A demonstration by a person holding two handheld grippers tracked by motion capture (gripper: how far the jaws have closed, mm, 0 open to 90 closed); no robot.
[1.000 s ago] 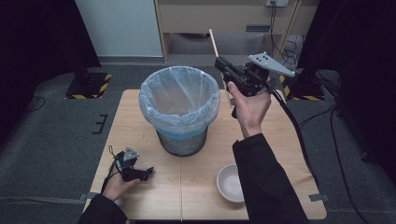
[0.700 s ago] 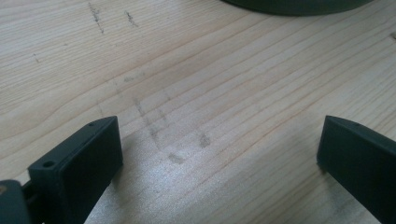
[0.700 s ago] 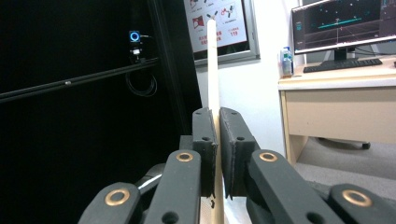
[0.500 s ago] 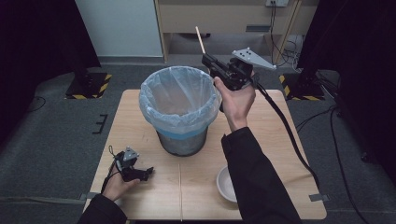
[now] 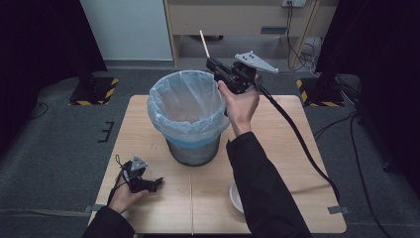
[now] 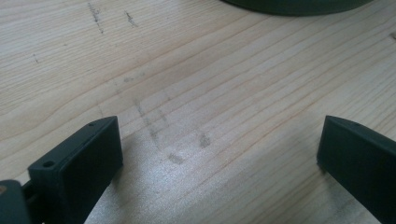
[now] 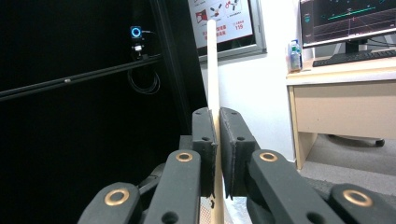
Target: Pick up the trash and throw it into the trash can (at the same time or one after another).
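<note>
My right gripper [image 5: 214, 64] is raised over the far right rim of a grey bin [image 5: 190, 144] lined with a pale blue bag [image 5: 185, 101]. Its jaws are shut on a thin pale wooden stick [image 5: 203, 42] that stands up beyond them. In the right gripper view the stick [image 7: 213, 65] runs upright between the closed pads of the right gripper [image 7: 218, 122]. My left gripper [image 5: 154, 182] rests on the wooden table [image 5: 287, 148] at the near left, jaws wide apart. The left gripper [image 6: 219, 144] has bare tabletop between its fingers [image 6: 79, 163].
A white bowl [image 5: 236, 197] sits near the table's front edge, partly hidden by my right sleeve. The right gripper's black cable [image 5: 297, 139] trails across the table's right side. A wooden cabinet [image 5: 237, 15] stands behind the table, on grey floor.
My right gripper has carried the stick leftward, from right of the bin to its far right rim. The left gripper has stayed put.
</note>
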